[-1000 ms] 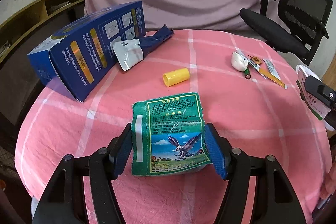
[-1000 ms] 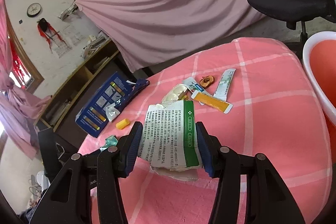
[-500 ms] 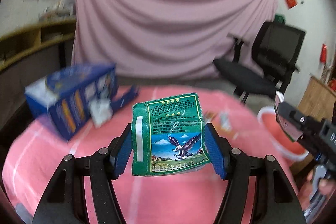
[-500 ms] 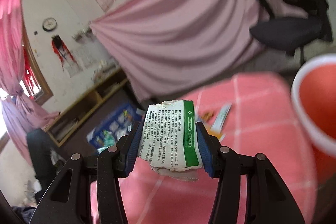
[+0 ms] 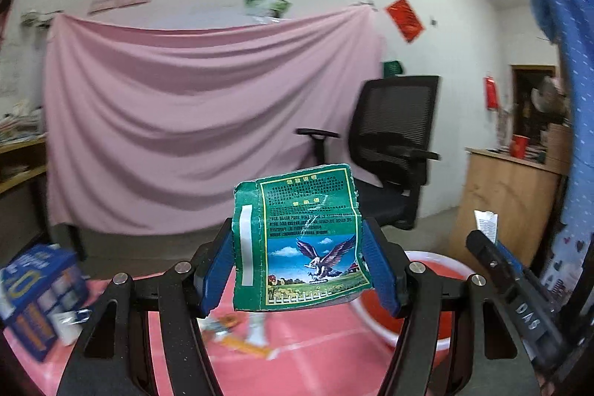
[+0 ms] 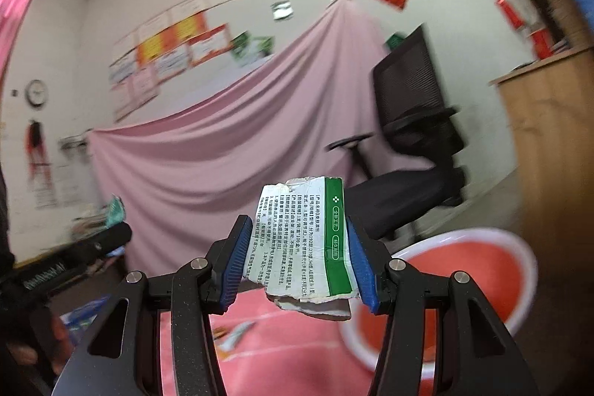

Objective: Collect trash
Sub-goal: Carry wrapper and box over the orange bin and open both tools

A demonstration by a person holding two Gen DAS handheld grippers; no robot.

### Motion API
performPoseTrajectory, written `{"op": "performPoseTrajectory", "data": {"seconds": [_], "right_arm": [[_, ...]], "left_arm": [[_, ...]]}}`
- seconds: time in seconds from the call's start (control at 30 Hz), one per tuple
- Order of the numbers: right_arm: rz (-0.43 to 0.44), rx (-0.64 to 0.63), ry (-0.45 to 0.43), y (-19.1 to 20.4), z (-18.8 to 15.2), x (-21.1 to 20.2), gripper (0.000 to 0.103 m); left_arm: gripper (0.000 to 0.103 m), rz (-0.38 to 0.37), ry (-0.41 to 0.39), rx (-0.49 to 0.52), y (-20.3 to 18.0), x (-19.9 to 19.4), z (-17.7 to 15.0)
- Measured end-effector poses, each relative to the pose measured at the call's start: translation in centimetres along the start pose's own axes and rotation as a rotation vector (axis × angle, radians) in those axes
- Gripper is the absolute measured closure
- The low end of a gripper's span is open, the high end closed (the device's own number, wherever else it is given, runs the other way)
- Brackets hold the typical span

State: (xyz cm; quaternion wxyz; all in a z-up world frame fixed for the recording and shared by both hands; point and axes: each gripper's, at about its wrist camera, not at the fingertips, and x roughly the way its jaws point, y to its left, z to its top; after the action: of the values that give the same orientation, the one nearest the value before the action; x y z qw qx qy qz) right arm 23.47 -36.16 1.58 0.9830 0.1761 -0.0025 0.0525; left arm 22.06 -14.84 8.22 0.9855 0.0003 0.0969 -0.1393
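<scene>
The left gripper point(image 5: 297, 268) has its blue fingers point(image 5: 214, 271) clamped on a green eagle-print packet point(image 5: 299, 242), and the right gripper point(image 6: 295, 260) is clamped on a torn white-and-green medicine box point(image 6: 306, 245); both pieces hang clear above the pink bench point(image 5: 297, 359). Beyond them, off the bench's edge, sits the red basin point(image 6: 464, 270). Both wrappers are light and crumpled, so I judge a release short of the rim could drop them onto the bench or floor.
</scene>
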Motion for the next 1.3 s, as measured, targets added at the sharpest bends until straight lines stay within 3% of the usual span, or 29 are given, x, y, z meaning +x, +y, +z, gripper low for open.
{"op": "performPoseTrajectory", "data": {"seconds": [0.2,0.47,0.8,1.07,1.3], "right_arm": [[-0.111,0.029,0.026,-4.2,-0.8,1.2,0.054],[-0.191,0.135,0.125,-8.7,-1.7,2.8,0.054],[-0.253,0.211,0.206,-11.2,-2.8,3.7,0.053],[-0.253,0.278,0.245,-12.7,-3.3,4.2,0.051],[-0.258,0.278,0.244,-12.5,-3.2,4.1,0.042]], "left_arm": [[0.043,-0.116,0.071,0.043,-3.5,5.0,-0.4],[0.043,-0.234,0.257,-0.007,-6.3,12.0,-1.3],[0.043,-0.289,0.508,-0.09,-7.0,18.4,-4.2],[0.043,-0.299,0.579,-0.16,-5.7,19.5,-4.7],[0.043,-0.297,0.59,-0.169,-5.2,19.4,-4.6]]}}
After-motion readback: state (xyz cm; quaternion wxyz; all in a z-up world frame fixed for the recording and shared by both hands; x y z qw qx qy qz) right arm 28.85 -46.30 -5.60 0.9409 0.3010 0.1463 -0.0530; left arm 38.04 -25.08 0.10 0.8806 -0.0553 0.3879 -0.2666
